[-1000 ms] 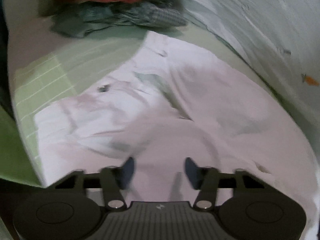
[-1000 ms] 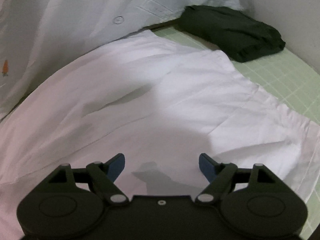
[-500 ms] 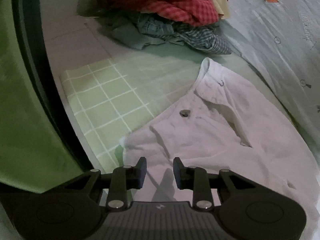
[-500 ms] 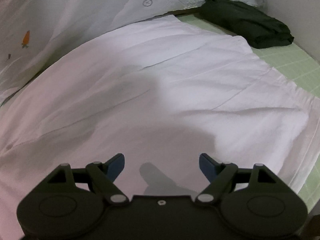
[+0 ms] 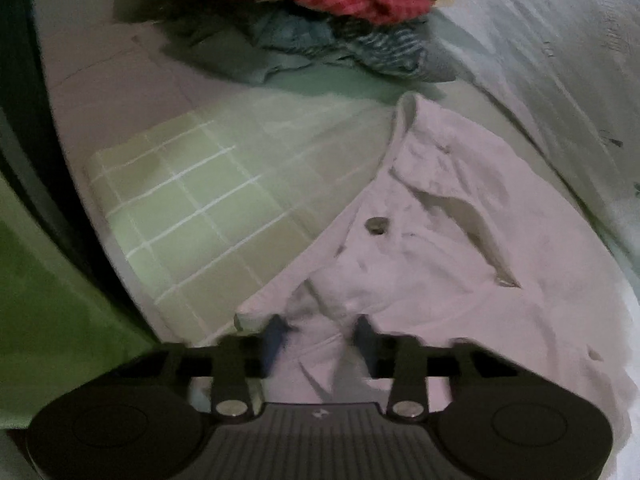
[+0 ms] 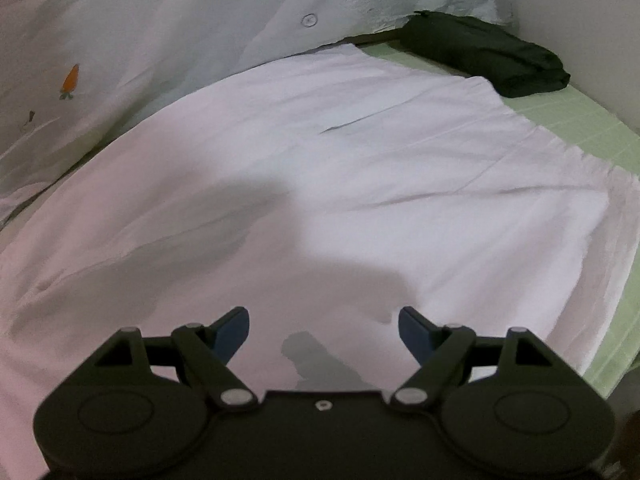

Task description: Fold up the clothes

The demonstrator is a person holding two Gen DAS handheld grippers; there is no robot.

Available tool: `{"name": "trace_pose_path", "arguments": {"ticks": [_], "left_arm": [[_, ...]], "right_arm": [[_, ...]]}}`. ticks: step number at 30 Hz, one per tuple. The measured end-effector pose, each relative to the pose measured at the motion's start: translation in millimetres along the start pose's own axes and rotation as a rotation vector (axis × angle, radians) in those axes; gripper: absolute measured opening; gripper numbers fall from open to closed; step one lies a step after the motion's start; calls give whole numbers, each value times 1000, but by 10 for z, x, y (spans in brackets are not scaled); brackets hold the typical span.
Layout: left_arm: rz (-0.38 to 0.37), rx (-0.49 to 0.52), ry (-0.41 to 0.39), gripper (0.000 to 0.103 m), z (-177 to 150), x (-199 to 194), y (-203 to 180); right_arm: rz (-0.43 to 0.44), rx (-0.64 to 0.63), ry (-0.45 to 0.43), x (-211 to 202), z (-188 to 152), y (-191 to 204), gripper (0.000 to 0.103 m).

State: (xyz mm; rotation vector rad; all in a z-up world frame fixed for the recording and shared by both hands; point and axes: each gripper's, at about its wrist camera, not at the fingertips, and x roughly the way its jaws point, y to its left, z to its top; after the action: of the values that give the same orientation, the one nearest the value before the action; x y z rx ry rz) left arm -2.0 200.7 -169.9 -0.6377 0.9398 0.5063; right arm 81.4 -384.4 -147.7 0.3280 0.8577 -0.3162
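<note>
A white button-up shirt [image 5: 460,264] lies spread on the bed, its collar [image 5: 408,120] toward the far clothes pile and a dark button [image 5: 376,224] near the placket. My left gripper [image 5: 320,338] sits low at the shirt's rumpled near edge. Its blurred fingers are apart, with a ridge of white cloth between them. In the right wrist view the shirt's smooth lower body [image 6: 360,168] fills the middle. My right gripper [image 6: 324,326] hovers over it, wide open and holding nothing.
A heap of red, blue and checked clothes [image 5: 340,12] lies beyond the collar. A folded black garment [image 6: 484,52] rests at the far right by the wall. Green checked sheet [image 5: 192,208] shows left of the shirt. A pale carrot-print duvet [image 6: 160,40] borders the far side.
The left gripper swung from above the shirt's middle to its near-left edge and dropped closer. Its fingers stand wider than half a second ago. The right gripper stayed open, drifting slightly.
</note>
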Motion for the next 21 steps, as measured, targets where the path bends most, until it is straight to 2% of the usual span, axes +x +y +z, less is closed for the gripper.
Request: {"name": "trace_pose_path", "arguments": {"ticks": [3, 8, 10, 13, 18, 21], "left_arm": [[6, -45, -35, 24, 80, -87, 39], [18, -82, -134, 23, 372, -218, 38], [34, -113, -135, 23, 461, -163, 64], [50, -157, -111, 24, 520, -62, 92], [90, -125, -114, 29, 412, -58, -7], [91, -165, -113, 30, 401, -89, 36]], "right_arm": [[8, -24, 2, -2, -26, 112, 82], [19, -79, -14, -73, -56, 207, 82], [15, -78, -19, -108, -55, 143, 82], [-11, -11, -32, -169, -54, -90, 82], [-54, 100, -52, -271, -51, -479, 83], [-75, 218, -63, -299, -48, -849, 83]]}}
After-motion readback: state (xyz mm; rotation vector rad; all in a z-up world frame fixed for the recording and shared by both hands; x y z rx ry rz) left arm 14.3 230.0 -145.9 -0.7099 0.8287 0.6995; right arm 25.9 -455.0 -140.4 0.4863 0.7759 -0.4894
